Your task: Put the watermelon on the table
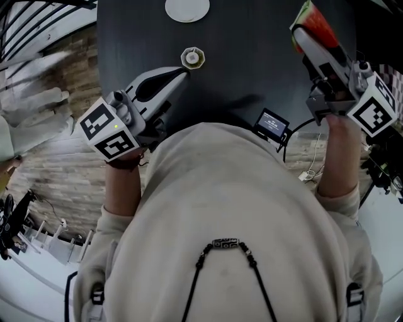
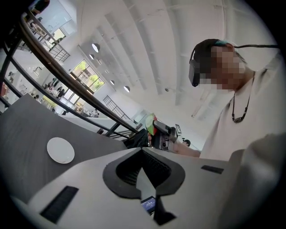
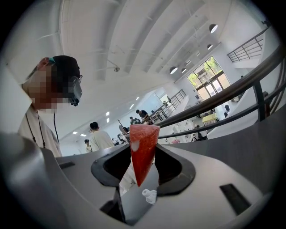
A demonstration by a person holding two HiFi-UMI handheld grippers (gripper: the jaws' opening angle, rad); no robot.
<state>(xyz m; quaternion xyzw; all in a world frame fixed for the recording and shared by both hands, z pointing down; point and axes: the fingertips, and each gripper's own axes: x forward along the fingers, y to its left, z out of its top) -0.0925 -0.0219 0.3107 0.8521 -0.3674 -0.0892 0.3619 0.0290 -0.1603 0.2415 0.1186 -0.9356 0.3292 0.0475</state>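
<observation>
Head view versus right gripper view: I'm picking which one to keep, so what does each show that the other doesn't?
Only the head view shows the white plate, the small octagonal object below it in the picture, the small screen and the left gripper. Only the right gripper view shows the railing, the windows and the people in the hall behind. Both show the right gripper shut on the watermelon slice.

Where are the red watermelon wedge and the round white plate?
Red watermelon wedge (image 3: 142,152): right gripper view, red flesh between the jaws.
Round white plate (image 2: 60,150): left gripper view, its middle.
</observation>
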